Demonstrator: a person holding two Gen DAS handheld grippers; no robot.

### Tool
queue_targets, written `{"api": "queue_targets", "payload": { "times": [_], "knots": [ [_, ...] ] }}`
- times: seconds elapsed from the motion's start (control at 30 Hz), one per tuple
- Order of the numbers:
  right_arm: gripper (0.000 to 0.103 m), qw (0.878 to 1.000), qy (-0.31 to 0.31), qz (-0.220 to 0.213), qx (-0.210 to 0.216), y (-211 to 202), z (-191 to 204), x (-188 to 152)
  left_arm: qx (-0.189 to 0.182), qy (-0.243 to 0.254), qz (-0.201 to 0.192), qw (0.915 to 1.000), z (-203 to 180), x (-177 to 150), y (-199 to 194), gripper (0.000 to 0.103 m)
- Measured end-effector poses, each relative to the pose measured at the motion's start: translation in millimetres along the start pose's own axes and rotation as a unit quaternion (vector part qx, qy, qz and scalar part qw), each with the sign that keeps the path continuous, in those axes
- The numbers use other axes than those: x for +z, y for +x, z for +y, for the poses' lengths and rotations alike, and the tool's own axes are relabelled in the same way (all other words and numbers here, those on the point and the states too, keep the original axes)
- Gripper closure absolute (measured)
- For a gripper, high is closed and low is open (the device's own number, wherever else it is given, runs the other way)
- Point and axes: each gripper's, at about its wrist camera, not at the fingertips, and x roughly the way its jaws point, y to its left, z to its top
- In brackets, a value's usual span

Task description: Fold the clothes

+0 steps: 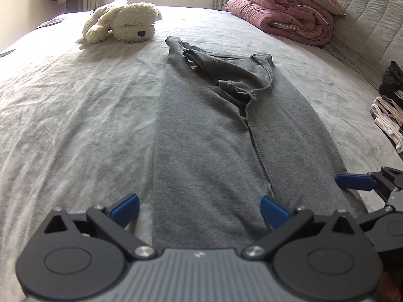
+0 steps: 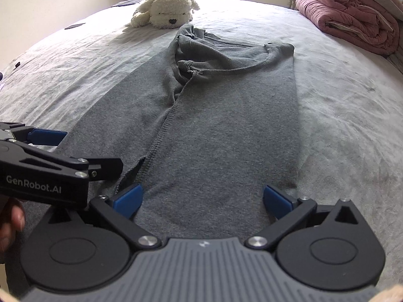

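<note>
a pair of grey trousers (image 1: 209,130) lies lengthwise down the middle of the pale bed sheet (image 1: 70,105), the two legs side by side and running toward the cameras, the waist end at the far side, rumpled and partly turned over on itself near the white plush dog (image 1: 123,22). the left gripper (image 1: 199,210) hovers low over the near end of the left leg with its blue fingers spread wide and nothing between them; the right gripper (image 2: 202,201) sits the same way over the near end of the right leg, fingers apart and empty, just beside its partner. the hems themselves are hidden under the gripper bodies, so whether the pads touch cloth is hard to say. as for progress, the garment is laid out long and mostly flat, with no lengthwise or crosswise fold visible in it; only the waist is bunched. that would suit a piece spread out for folding, though a small stack of folded clothes (image 1: 389,110) at the right edge of the bed suggests other items are already dealt with. a rolled pink quilt (image 1: 279,15) lies by the headboard, well apart from the work.
</note>
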Motion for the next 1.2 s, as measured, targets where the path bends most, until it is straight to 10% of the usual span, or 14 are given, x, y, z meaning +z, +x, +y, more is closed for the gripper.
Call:
{"api": "queue_targets", "payload": {
  "times": [0.57, 0.93, 1.2],
  "knots": [
    [0.005, 0.999, 0.044, -0.018, -0.011, -39, -24, -19, -0.035, -0.010, 0.004, 0.9993, 14, -10, -26, 0.004],
    [0.039, 0.993, 0.119, -0.007, -0.016, -66, -37, -52, 0.001, 0.018, 0.015, 0.9997, 10, -46, -46, 0.009],
    [0.040, 0.991, 0.132, -0.013, -0.032, -94, -24, -90, 0.022, 0.041, 0.002, 0.9989, 0, -82, -74, 0.009]
  ]
}}
